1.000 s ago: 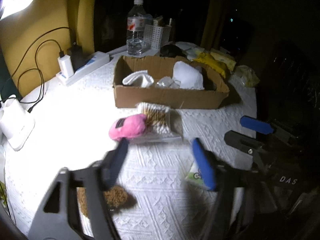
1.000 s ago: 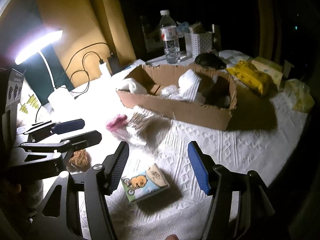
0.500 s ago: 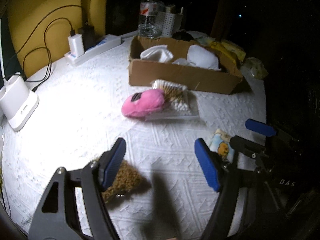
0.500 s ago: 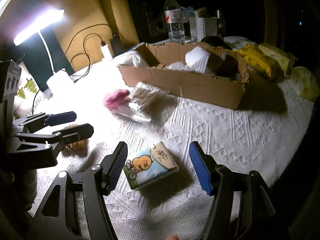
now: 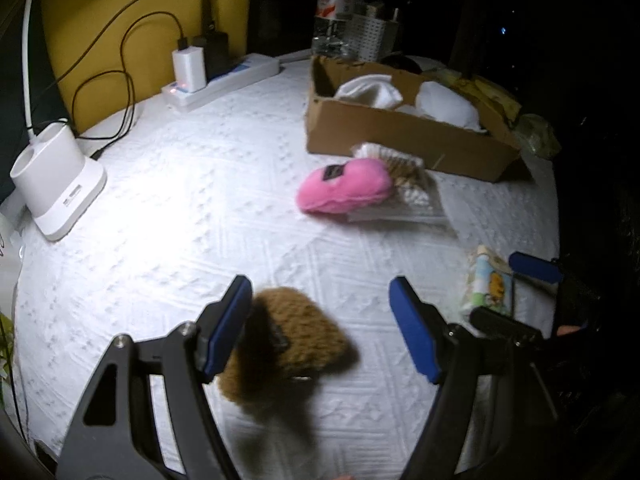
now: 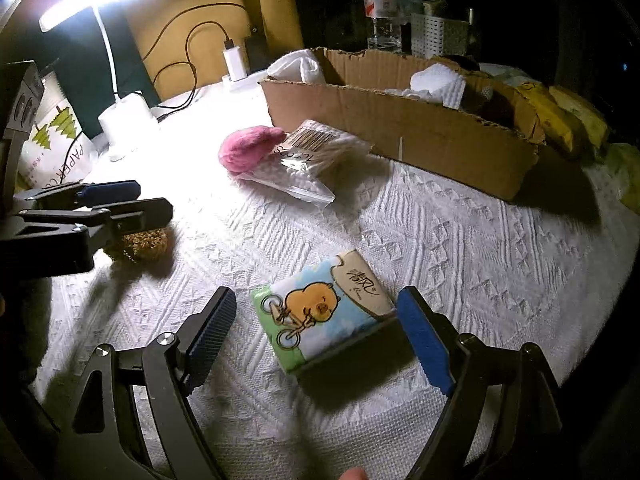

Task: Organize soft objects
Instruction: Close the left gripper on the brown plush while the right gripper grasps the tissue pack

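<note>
My left gripper (image 5: pixel 320 320) is open, low over the table, with a brown fuzzy plush (image 5: pixel 288 344) lying between its fingers, close to the left one. My right gripper (image 6: pixel 316 332) is open around a tissue pack with a duck print (image 6: pixel 324 312); its right finger is next to the pack's edge. A pink plush (image 5: pixel 346 192) lies ahead, against a clear bag of cotton swabs (image 6: pixel 308 160). A cardboard box (image 5: pixel 404 132) behind them holds white soft items. The left gripper and the brown plush (image 6: pixel 140 244) also show in the right wrist view.
A white lamp base (image 5: pixel 56 188), a power strip with chargers (image 5: pixel 220 80) and cables sit at the left back. A water bottle (image 5: pixel 334 12) and a white basket (image 5: pixel 370 32) stand behind the box. Yellow packets (image 6: pixel 560 120) lie at the far right.
Both grippers moved forward and down. The brown plush now lies between the left fingers, and the tissue pack lies between the right fingers.
</note>
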A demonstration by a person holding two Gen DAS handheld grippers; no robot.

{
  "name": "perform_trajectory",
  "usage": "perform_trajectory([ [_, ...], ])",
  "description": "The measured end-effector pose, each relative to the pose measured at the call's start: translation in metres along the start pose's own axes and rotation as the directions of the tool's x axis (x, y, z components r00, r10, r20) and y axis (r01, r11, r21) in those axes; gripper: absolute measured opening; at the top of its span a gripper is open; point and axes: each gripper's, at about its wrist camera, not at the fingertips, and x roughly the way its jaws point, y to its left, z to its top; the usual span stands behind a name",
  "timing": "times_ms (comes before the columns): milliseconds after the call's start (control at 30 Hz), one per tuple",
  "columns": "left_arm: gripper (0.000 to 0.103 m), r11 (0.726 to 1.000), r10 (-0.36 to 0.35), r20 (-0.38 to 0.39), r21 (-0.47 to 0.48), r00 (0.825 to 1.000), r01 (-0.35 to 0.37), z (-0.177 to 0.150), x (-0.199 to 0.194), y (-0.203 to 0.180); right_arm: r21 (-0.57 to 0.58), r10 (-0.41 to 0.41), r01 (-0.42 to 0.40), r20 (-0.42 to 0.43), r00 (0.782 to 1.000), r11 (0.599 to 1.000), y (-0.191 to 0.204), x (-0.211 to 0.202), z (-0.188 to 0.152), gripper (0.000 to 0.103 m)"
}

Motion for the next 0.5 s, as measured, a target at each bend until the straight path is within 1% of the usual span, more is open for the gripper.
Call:
perform_trajectory([
  [133,0.073,1.0,0.011,-0.01,-0.008,1.0,-0.012,-0.002,0.002,0.007,0.003,-0.009,0.009,-0.031,0.999,1.0,-0.003,0.011,0.0,0.085],
  [233,0.073,1.0,0.028,-0.037,-0.006,0.999,-0.028,-0.006,0.009,0.009,0.019,-0.01,0.011,-0.047,0.999,1.0,-0.007,0.018,-0.001,0.085],
  [367,0.073,0.999,0.05,-0.056,0.006,0.997,-0.049,-0.009,0.015,0.011,0.025,-0.003,0.004,-0.043,0.999,1.0,-0.009,0.016,0.0,0.082],
  [500,0.073,0.995,0.095,-0.072,0.031,0.993,-0.093,-0.015,0.021,0.011,0.036,0.005,-0.004,-0.042,0.999,0.999,-0.013,0.015,0.0,0.081],
])
